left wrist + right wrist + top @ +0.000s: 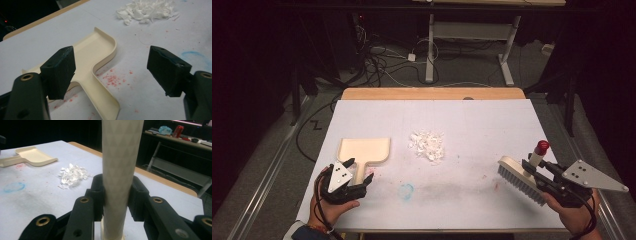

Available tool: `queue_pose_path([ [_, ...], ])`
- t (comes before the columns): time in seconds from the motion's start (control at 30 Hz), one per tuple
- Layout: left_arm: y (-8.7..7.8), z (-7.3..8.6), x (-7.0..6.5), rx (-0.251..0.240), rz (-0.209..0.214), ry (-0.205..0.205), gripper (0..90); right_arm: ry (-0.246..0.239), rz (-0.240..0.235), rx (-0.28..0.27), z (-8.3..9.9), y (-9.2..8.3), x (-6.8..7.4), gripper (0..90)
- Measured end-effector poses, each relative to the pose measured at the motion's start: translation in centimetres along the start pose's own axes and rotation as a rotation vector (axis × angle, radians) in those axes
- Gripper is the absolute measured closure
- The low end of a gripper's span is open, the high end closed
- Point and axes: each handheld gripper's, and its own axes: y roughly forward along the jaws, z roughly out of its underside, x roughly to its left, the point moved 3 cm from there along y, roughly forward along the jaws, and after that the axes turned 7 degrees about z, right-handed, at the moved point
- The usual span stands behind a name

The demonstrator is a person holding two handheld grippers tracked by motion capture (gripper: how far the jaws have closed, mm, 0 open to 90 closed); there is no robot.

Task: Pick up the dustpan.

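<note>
No readable writing. Left gripper jaws apart near dustpan handle; right gripper clamped on brush handle, bristles partly hidden.

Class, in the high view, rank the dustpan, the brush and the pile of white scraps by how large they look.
1. dustpan
2. brush, though it is partly hidden by the right gripper, so its spot is unsure
3. pile of white scraps

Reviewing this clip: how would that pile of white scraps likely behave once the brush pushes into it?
The white scraps look like thin, loose shreds, so probably very light and apt to scatter rather than slide together. The brush, held in the right claw, has dense bristles, likely gathering most.
</note>
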Motion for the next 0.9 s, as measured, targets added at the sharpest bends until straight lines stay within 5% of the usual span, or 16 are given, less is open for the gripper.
queue_pose_path([
  [0.2,-0.3,-0.3,-0.5,0.022,-0.021,-0.026,22.6,-0.026,-0.007,0.003,0.2,0.0,0.1,70.6],
  [0.37,-0.8,0.3,-0.1,0.072,-0.066,-0.146,22.5,-0.031,-0.012,-0.01,-0.2,-0.1,0.0,70.6],
  [0.4,-1.0,0.6,0.2,0.07,-0.05,-0.2,21.5,-0.029,-0.011,-0.01,-0.3,-0.1,0.0,70.6],
  [0.43,-1.0,0.6,0.2,0.07,-0.05,-0.2,21.3,-0.025,-0.01,-0.011,-0.3,0.1,-0.1,70.6],
  [0.47,-1.0,1.0,0.5,0.096,-0.066,-0.261,21.3,-0.028,-0.011,-0.008,-0.3,0.3,-0.1,70.6],
  [0.5,-0.9,1.2,0.7,0.101,-0.065,-0.28,21.1,-0.031,-0.012,-0.004,-0.3,0.4,0.0,70.5],
  [0.7,1.0,2.3,1.7,0.223,-0.04,-0.408,20.8,-0.066,-0.009,0.014,-0.2,0.6,0.6,70.5],
  [0.9,4.2,1.9,3.0,0.336,-0.081,-0.432,24.5,-0.07,-0.01,0.027,0.0,0.7,0.7,70.5],
])
